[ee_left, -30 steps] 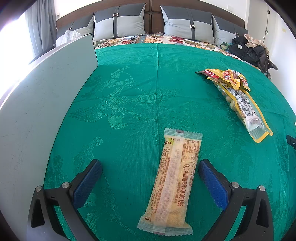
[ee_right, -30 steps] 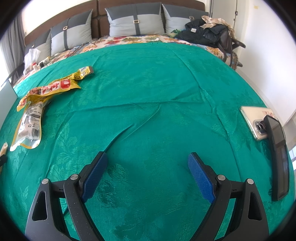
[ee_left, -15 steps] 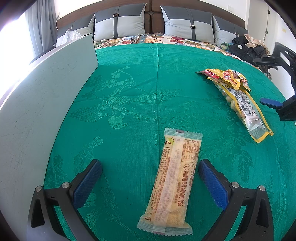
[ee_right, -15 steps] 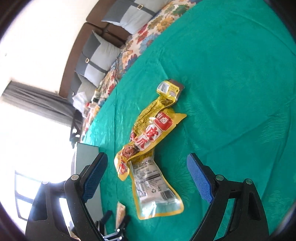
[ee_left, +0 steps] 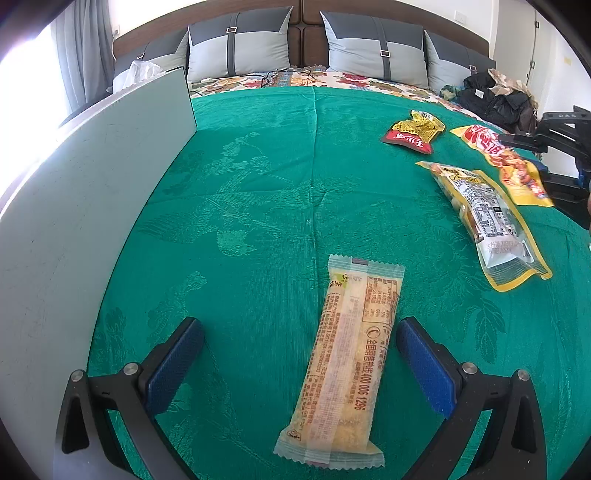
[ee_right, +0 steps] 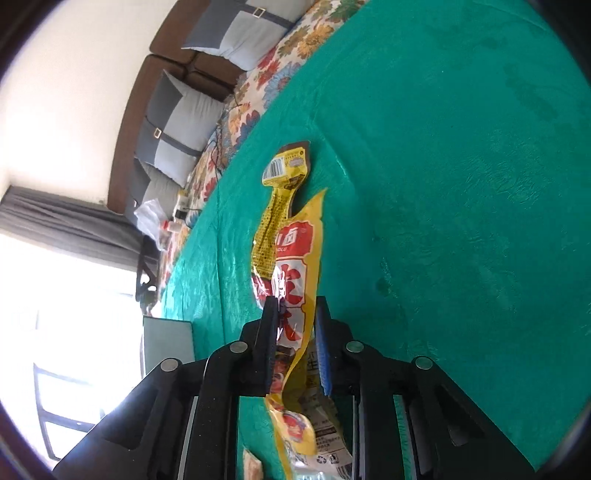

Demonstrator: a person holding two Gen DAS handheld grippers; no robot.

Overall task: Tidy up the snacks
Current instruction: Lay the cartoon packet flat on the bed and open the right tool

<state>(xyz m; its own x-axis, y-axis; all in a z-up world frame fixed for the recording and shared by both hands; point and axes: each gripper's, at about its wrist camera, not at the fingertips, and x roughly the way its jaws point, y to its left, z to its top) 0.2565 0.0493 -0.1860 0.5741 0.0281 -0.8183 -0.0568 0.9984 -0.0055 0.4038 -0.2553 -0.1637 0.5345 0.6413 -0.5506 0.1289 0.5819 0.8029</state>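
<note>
Right gripper (ee_right: 295, 325) pinches the yellow-and-red snack pouch (ee_right: 291, 258) edgewise above the green bedspread (ee_right: 461, 184), apparently to relocate it. Left gripper (ee_left: 295, 369), spread, straddles the beige snack bar (ee_left: 347, 365) lying flat on that bedspread.

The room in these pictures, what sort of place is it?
Most likely a bedroom. The snacks lie on a bed with a green bedspread, grey pillows lean on a brown padded headboard, and a curtain hangs by a bright window.
</note>
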